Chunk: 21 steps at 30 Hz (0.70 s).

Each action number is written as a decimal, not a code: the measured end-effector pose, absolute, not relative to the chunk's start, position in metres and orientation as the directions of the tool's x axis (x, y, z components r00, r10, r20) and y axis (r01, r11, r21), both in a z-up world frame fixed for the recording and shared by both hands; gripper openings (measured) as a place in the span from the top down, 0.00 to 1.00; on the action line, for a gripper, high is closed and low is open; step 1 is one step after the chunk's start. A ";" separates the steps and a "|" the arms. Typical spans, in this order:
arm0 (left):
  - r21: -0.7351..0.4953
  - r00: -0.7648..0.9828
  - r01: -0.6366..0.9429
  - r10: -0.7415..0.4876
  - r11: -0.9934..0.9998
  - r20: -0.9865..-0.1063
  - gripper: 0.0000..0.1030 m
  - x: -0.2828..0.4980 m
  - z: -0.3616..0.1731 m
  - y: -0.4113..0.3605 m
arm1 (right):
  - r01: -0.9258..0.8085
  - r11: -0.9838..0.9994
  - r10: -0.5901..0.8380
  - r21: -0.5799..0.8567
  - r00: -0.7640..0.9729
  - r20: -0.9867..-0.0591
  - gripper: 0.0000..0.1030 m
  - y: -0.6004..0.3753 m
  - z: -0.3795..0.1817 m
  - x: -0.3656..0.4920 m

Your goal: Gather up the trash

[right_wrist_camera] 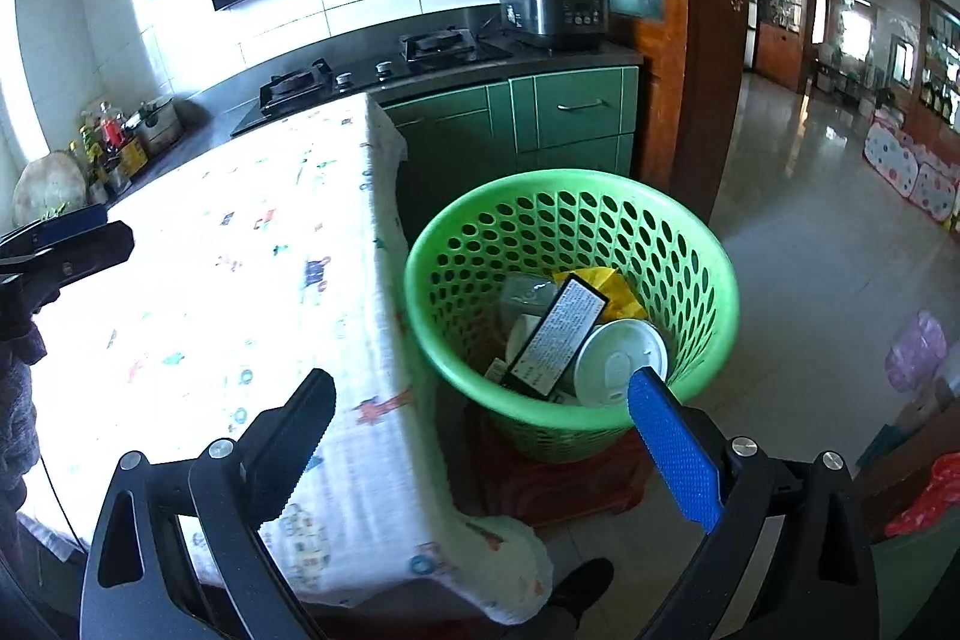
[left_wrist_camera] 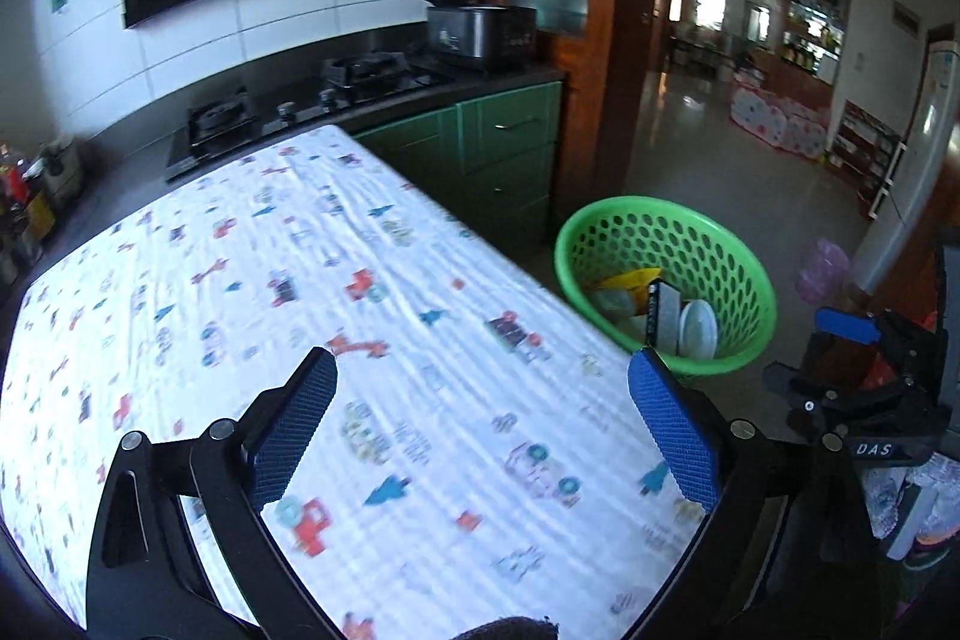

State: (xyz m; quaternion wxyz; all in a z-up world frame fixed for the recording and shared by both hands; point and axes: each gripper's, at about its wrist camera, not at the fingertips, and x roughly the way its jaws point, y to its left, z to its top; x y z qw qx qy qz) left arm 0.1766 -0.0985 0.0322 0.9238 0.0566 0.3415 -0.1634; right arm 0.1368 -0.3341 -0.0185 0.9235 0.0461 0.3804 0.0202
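Note:
A green perforated basket (right_wrist_camera: 714,280) stands on the floor right of the table; it also shows in the left wrist view (left_wrist_camera: 750,268). Inside lie a black box (right_wrist_camera: 558,334), a white lid (right_wrist_camera: 612,358), a yellow wrapper (right_wrist_camera: 606,283) and other trash. My right gripper (right_wrist_camera: 480,388) is open and empty, above the table's right edge and the basket's near rim. My left gripper (left_wrist_camera: 483,370) is open and empty over the patterned tablecloth (left_wrist_camera: 270,280). The right gripper shows in the left wrist view (left_wrist_camera: 852,340).
A gas hob (right_wrist_camera: 384,67) and rice cooker (right_wrist_camera: 552,10) sit on the counter behind, above green cabinets (right_wrist_camera: 564,118). The basket rests on a red stand (right_wrist_camera: 558,484). A wooden door frame (right_wrist_camera: 708,40) opens on a tiled hall. Bottles (right_wrist_camera: 114,142) stand far left.

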 end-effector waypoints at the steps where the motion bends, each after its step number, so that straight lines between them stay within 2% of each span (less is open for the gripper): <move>1: -0.006 0.717 0.332 -0.257 0.943 -0.648 0.05 0.172 0.032 -0.093 | -0.005 0.995 0.071 0.096 0.710 -0.701 0.08 -0.331 -0.017 0.136; 12: -0.067 0.771 0.164 -0.170 0.984 -0.613 0.05 0.128 0.019 -0.013 | -0.035 0.994 0.098 0.103 0.699 -0.708 0.08 -0.285 -0.015 0.118; 21: -0.033 0.809 0.096 -0.097 0.995 -0.580 0.05 0.108 0.012 0.007 | -0.055 0.991 0.125 0.123 0.715 -0.688 0.08 -0.261 -0.008 0.104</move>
